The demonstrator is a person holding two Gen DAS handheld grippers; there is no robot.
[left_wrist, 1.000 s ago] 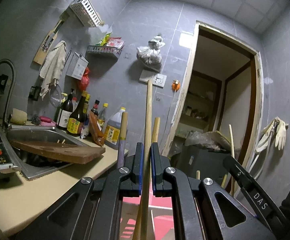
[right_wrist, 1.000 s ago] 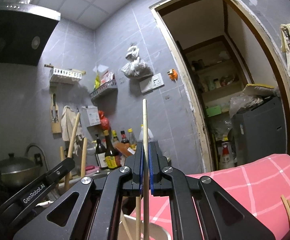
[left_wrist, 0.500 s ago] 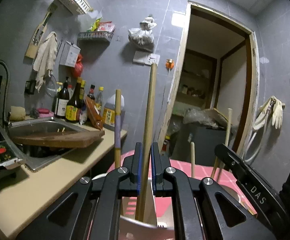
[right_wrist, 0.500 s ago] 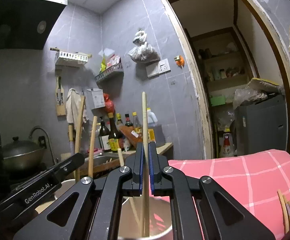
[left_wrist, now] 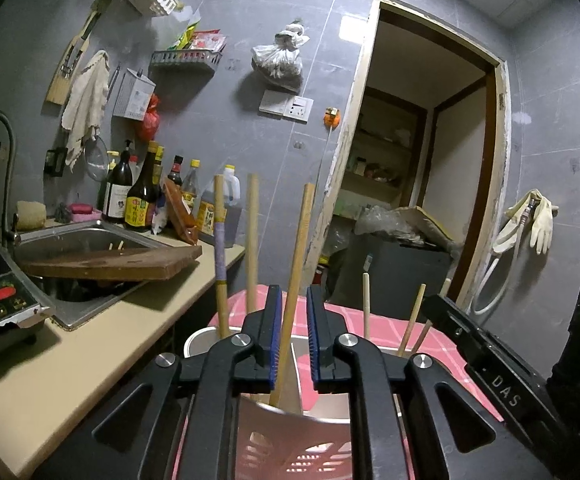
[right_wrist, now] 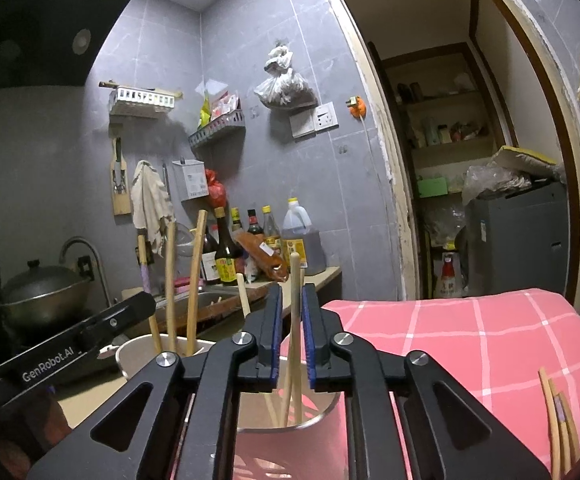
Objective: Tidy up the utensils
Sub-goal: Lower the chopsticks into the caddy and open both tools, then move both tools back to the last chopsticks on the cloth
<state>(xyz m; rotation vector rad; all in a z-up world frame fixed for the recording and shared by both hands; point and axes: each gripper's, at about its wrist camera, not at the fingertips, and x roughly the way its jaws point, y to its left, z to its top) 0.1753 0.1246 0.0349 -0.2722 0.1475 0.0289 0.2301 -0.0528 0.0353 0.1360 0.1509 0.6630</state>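
Observation:
In the left wrist view my left gripper (left_wrist: 293,294) has its blue-padded jaws opening. A wooden chopstick (left_wrist: 300,240) stands loose between them and leans left, its foot in a metal cup (left_wrist: 314,418). In the right wrist view my right gripper (right_wrist: 292,290) is opening too. A thin chopstick (right_wrist: 296,276) stands free in the gap, down in a metal cup (right_wrist: 314,418) with other sticks. A white cup (right_wrist: 137,350) to the left holds several more chopsticks (right_wrist: 169,280).
A pink checked cloth (right_wrist: 450,340) covers the table, with loose chopsticks (right_wrist: 558,420) at its right edge. A pink basket (left_wrist: 290,456) lies under the cups. To the left are the counter (left_wrist: 89,352), sink (left_wrist: 69,240), cutting board (left_wrist: 121,266) and bottles (left_wrist: 141,200). The doorway (left_wrist: 430,160) is ahead.
Both grippers tipped downward and the chopsticks sank into the cups. Both pairs of jaws, shut on their chopsticks before, now stand apart with the sticks loose between them.

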